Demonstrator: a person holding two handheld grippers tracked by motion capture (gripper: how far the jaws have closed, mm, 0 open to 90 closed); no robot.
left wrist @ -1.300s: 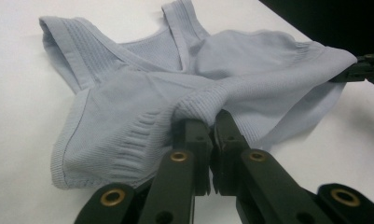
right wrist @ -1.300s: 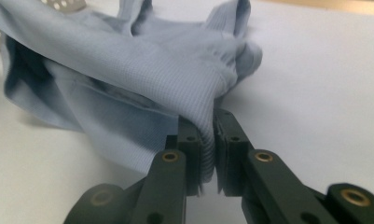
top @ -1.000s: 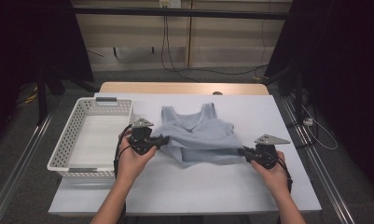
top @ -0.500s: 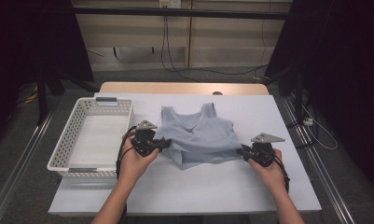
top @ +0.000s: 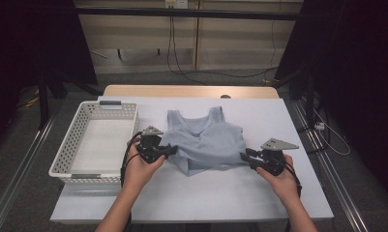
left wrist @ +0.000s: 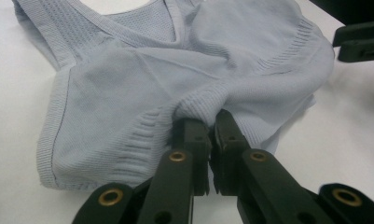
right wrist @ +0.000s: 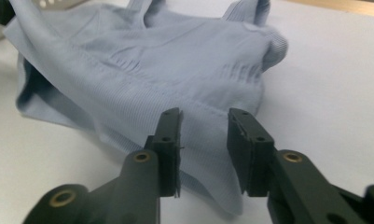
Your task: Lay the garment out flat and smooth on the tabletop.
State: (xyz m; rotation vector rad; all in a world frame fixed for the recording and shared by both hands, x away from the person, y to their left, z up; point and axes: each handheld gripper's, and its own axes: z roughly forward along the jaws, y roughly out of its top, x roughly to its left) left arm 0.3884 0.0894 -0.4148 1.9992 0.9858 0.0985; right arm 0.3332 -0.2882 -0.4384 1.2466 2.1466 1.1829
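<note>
Tank top (top: 206, 142): I see it crumpled mid-counter (top: 288, 121), right of the white basket (top: 75, 140) | left gripper (left wrist: 206, 135): fingers clamped on a fabric fold | right gripper (right wrist: 203, 140): fingers just opened, straddling the hem, not pressing.

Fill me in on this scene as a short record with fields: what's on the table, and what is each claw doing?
garment: light blue knit tank top, lying partly folded on the white table
left claw: shut, pinching a fold of the top's ribbed hem
right claw: jaws apart and just been opening; the top's edge lies between them, unpressed
basket: white perforated plastic basket, to the left of the top, nothing in it
people: two hands, one holding each claw
</note>
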